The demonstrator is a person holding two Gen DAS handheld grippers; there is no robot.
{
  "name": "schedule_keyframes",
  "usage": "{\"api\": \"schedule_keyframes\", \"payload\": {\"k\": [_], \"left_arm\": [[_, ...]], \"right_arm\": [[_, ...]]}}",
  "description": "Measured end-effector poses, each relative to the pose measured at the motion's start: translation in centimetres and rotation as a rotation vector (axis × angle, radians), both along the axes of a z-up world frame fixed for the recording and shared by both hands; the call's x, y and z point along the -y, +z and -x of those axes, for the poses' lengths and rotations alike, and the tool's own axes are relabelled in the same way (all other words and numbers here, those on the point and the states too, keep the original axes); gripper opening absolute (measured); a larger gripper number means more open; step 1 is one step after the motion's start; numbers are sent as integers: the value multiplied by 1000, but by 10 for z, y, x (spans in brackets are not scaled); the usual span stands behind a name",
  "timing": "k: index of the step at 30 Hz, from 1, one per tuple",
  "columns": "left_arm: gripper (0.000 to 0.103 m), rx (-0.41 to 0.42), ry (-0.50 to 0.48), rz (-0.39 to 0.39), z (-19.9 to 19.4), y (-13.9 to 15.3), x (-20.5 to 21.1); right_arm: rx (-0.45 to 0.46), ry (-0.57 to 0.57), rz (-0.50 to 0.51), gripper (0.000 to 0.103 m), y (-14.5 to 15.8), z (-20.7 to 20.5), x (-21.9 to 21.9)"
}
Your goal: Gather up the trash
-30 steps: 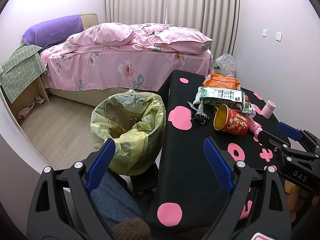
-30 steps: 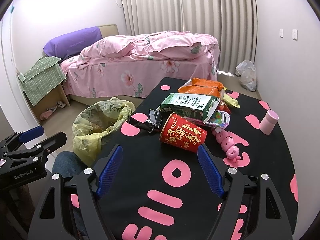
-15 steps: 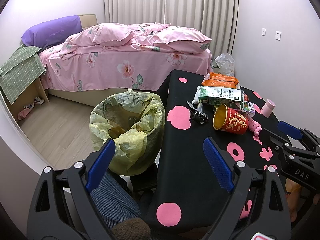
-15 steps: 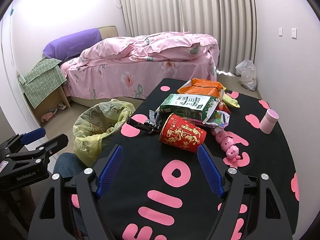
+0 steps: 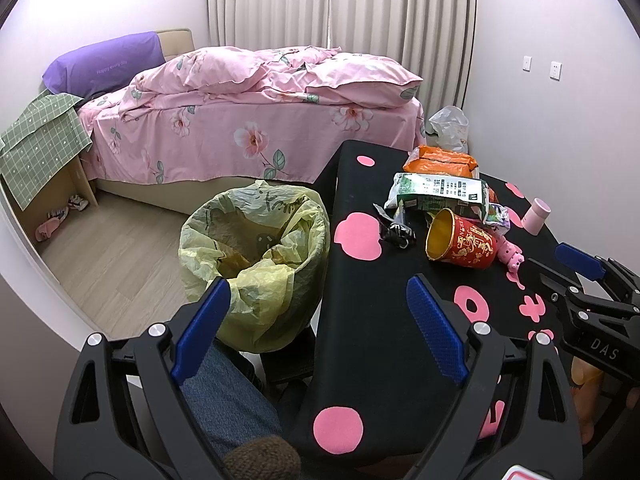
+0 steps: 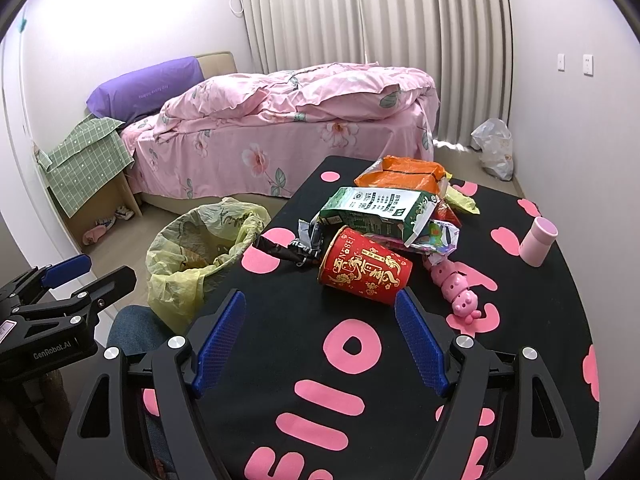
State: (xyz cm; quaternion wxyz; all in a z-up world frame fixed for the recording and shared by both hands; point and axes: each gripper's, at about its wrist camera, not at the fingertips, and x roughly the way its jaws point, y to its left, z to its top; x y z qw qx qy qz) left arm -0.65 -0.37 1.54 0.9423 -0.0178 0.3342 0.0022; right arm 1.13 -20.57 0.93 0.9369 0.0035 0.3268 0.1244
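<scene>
A heap of trash lies on the black table (image 6: 304, 336): a red paper cup (image 6: 364, 271) (image 5: 462, 242) on its side, a green-white carton (image 6: 378, 210) (image 5: 438, 194), an orange bag (image 6: 404, 170) (image 5: 440, 160), a crumpled dark wrapper (image 6: 296, 246) (image 5: 394, 230) and a shiny foil wrapper (image 6: 438, 236). Left of the table stands a bin lined with a yellow bag (image 5: 256, 256) (image 6: 196, 252). My right gripper (image 6: 320, 340) is open, just short of the red cup. My left gripper (image 5: 316, 328) is open over the table's left edge beside the bin, holding nothing.
A pink toy pig (image 6: 458, 290) and a pink cup (image 6: 538, 240) sit on the table's right side. A pink bed (image 5: 248, 120) stands behind, a white bag (image 5: 450, 128) by the curtain. The person's knee in jeans (image 5: 224, 400) is below the left gripper.
Both grippers have edged forward a little toward the trash heap. Both have stayed open, and nothing on the table has moved.
</scene>
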Motion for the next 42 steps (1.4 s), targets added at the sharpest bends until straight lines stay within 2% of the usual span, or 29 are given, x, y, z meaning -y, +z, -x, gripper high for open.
{"api": "schedule_keyframes", "payload": {"k": [21,30,37,42], "left_arm": [[85,-1,1,1,-1,-1,0],[85,-3,-8,17,-13,-13,0],[85,-9,-80,26,-42,-31,14],[85,-21,-195,81,-79,-42,30]], "right_arm": [[-1,0,-1,73,0,-1,2],[2,-34,14,73,-6,-5,15],[26,-80,81,73,-8,-36,53],[-4,-28,21,73,-16,-69,76]]}}
